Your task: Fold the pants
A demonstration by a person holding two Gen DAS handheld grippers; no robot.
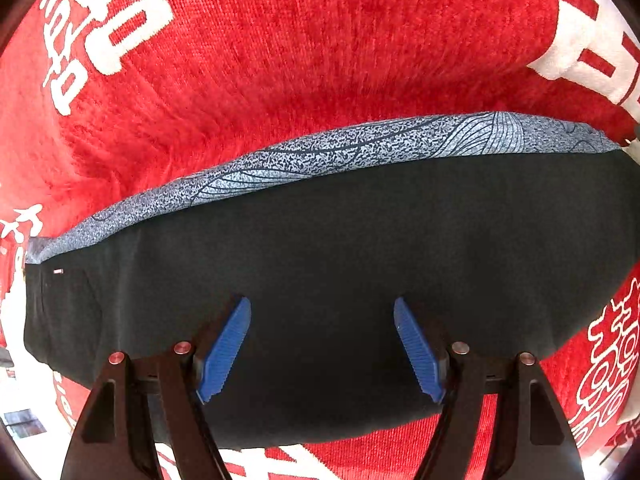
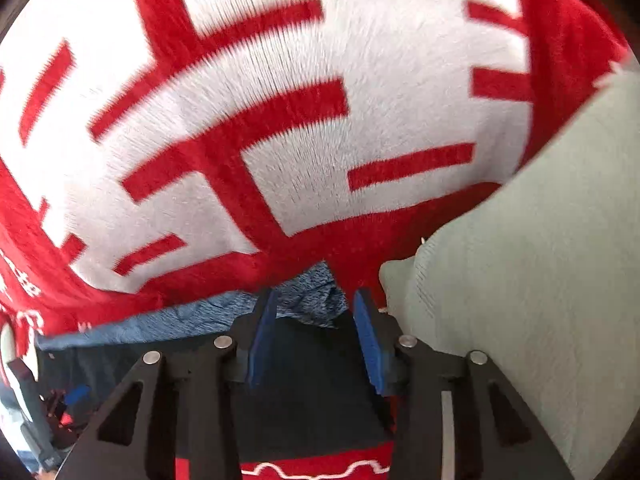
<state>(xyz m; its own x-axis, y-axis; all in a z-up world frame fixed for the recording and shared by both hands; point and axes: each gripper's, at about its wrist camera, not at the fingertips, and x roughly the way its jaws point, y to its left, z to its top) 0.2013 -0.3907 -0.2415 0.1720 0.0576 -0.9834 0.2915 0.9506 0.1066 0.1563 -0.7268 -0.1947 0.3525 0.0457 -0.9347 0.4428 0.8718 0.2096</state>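
Two layers show on the pants (image 1: pixel 328 280): a black panel lying flat w/ a blue-grey patterned strip along its far edge, all spread on the red-and-white blanket (image 1: pixel 280 60); in the right wrist view the garment's end sits right at the claw, patterned corner bunched just past the pads. Biggest risk, I'd say: you pinch only the top layer, so the fold drags crooked & the patterned strip creeps out further. Second risk: the plush blanket gets caught w/ the cloth, since its pile sits directly under the hem, and lifts along w/ it. Right view is motion-blurred, so a fast move there could also flick that bunched corner over. Your left claw (image 1: pixel 322 348) is spread wide, nothing between the blue pads, hovering over the middle of the black panel, pointing toward the patterned edge. Your right claw (image 2: pixel 316 336) has its pads apart too, straddling the black cloth near the garment's end; can't tell if they touch fabric. A pale grey-green cloth (image 2: pixel 540 280) lies just beside that claw, on its right.
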